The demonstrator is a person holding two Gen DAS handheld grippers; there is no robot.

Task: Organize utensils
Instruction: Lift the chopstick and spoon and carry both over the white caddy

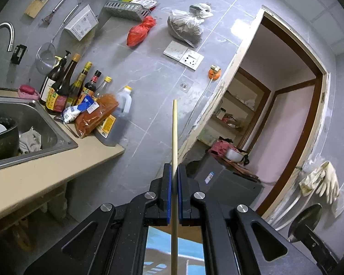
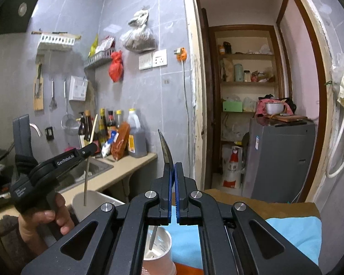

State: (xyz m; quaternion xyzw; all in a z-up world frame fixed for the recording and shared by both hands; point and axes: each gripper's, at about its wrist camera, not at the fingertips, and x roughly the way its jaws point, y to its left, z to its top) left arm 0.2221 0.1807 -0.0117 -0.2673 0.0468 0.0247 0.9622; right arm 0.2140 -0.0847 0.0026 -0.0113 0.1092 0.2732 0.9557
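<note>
Chopstick (image 1: 174, 137) clamped in left tool (image 1: 174, 171); spoon (image 2: 164, 147) in right tool (image 2: 173, 171).

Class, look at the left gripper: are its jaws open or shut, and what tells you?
Shut. The left gripper has its blue pads pressed against a wooden chopstick that runs straight between them.

Sauce bottles (image 1: 64, 87) beside sink (image 1: 23, 123); red bag (image 1: 141, 31) on wall; grey cabinet (image 2: 279, 158).
</note>
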